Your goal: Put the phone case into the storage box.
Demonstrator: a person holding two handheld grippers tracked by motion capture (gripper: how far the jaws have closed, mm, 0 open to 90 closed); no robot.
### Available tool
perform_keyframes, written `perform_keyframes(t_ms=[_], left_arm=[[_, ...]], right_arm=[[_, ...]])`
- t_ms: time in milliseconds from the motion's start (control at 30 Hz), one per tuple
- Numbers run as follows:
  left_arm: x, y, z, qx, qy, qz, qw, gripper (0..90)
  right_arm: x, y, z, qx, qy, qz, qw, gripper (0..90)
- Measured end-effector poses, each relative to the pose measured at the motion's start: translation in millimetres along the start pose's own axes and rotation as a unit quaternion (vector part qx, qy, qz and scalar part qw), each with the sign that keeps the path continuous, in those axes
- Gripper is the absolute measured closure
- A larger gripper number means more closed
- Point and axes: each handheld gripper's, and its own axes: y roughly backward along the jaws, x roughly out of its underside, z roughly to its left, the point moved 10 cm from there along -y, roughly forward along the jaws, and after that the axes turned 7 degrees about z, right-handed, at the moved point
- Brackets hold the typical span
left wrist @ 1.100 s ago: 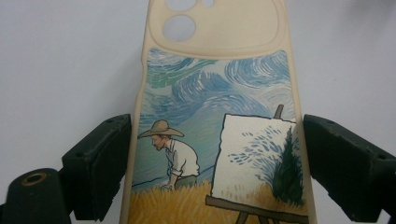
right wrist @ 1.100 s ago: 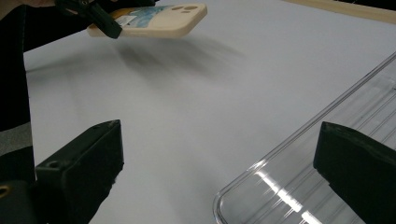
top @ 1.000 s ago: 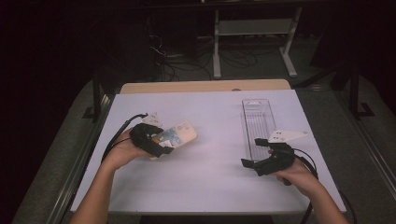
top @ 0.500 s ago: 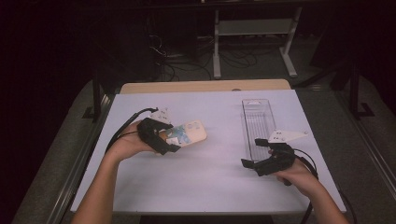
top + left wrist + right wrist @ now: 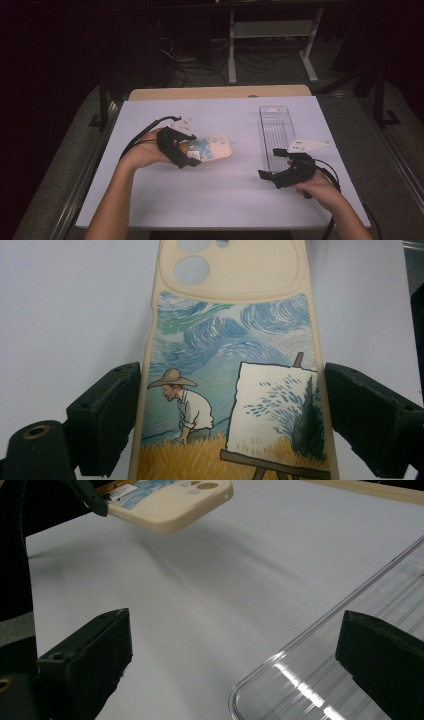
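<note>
A cream phone case (image 5: 216, 148) printed with a painter at an easel in a wheat field hangs a little above the white table, camera cut-outs pointing right. My left gripper (image 5: 193, 153) is shut on its two long edges; in the left gripper view the black jaws press both sides of the phone case (image 5: 230, 365). My right gripper (image 5: 270, 163) rests open at the near end of a clear plastic tray (image 5: 276, 127), nothing between its jaws. The right gripper view has the lifted phone case (image 5: 172, 504) at upper left and the tray's corner (image 5: 320, 665) just ahead of that gripper (image 5: 235, 660).
The white table top (image 5: 225, 200) ends in a wooden strip (image 5: 220, 92) at the far edge. A grey three-cornered plate (image 5: 307, 145) rides on the right gripper. Beyond the table are dark floor, cables and a metal stand (image 5: 270, 30).
My left hand has carried the phone case to the right and slightly upward, off the table. The right hand has stayed put.
</note>
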Motion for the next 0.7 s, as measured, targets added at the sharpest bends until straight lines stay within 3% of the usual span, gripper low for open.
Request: perform_keyframes(t_ms=[400,700], left_arm=[[-0.8,2.5,-8.3,0.018,-0.013,-0.001,0.9997,10.8],[0.0,1.8,-10.0,0.021,-0.015,-0.001,0.9997,10.8]], right_arm=[[-0.5,0.5,1.1,0.006,0.005,0.013,0.9999,1.2],[-21.5,6.3,3.0,0.000,0.020,0.009,0.9998,1.1]])
